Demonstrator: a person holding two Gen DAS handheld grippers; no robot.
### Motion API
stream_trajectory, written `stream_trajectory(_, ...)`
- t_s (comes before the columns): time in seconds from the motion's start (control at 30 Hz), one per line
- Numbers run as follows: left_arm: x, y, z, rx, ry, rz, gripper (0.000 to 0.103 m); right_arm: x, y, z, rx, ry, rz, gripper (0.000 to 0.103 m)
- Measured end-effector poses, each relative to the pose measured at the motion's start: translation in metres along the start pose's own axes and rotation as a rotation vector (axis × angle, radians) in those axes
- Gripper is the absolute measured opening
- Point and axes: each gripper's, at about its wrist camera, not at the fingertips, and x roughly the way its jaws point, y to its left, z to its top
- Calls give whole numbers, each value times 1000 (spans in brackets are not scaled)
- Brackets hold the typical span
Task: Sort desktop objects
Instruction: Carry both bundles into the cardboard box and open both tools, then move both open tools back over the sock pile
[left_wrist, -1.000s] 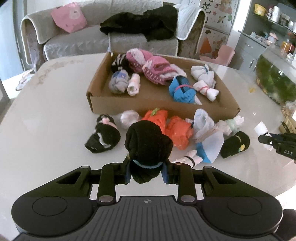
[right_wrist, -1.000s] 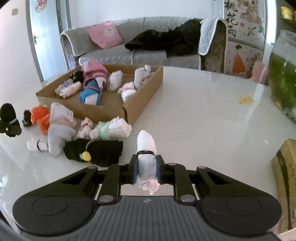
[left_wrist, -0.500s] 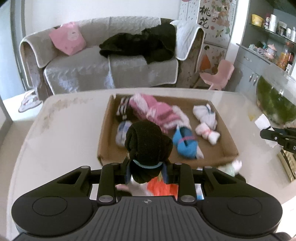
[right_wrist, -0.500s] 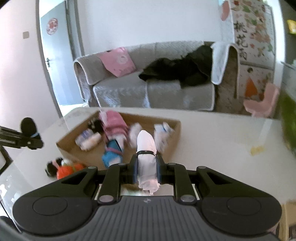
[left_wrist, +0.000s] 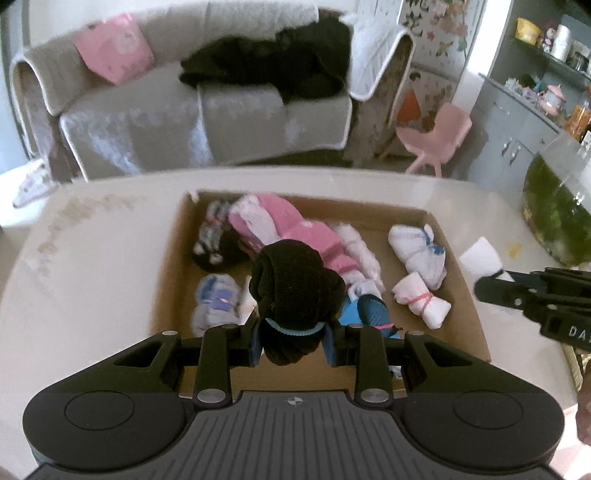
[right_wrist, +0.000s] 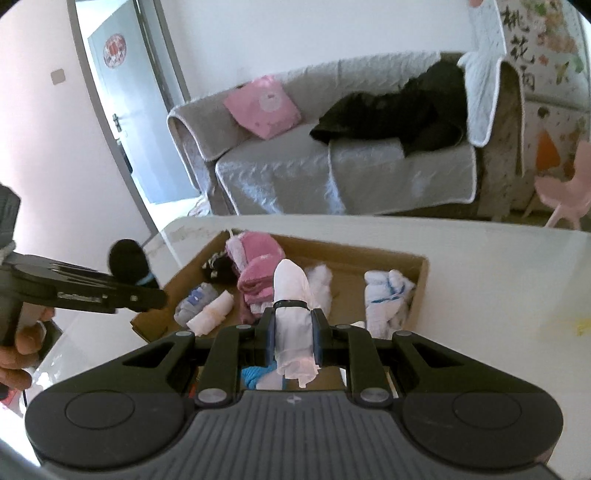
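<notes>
left wrist: left tool (left_wrist: 293, 341) holds black sock roll (left_wrist: 295, 291) above box (left_wrist: 469, 295).

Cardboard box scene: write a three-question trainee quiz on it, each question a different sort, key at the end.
1. True or false: the left gripper holds a black sock roll above the cardboard box.
2. What is clamped in the right gripper? A) a white sock roll B) an orange sock roll C) nothing
3. Fill in: the largest bundle lying in the box is ____ in colour.

Key
1. True; the jaws are shut on the roll.
2. A, the white sock roll, ringed by a dark band.
3. Pink, the pink bundle toward the box's far side.
</notes>
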Motion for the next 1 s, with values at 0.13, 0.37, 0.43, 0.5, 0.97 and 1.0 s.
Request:
stream_trajectory(0.13, 28, -1, -3, -9, 58, -35, 38, 18, 1, -3, 8, 40, 5, 17)
stream_trajectory(0.37, 64, -6, -14, 5, 126, -35, 38, 38, 2, -16, -1, 110, -22, 18)
stream_trajectory(0.43, 69, -5, -16, 0, 139, -33, 38, 42, 3, -20, -11, 126, -35, 18)
stream_trajectory(0.5, 74, -4, -19, -3, 152, -30, 39, 44, 5, -24, -25, 140, -52, 18)
stream_trajectory(0.97, 43, 4, -24, -36, 122, -32, 70, -5, 26, -27, -145, 58, -114, 69)
stream_trajectory(1.0, 32, 6, -25, -36, 110, -36, 70, -17, 27, -29, -144, 42, -119, 71)
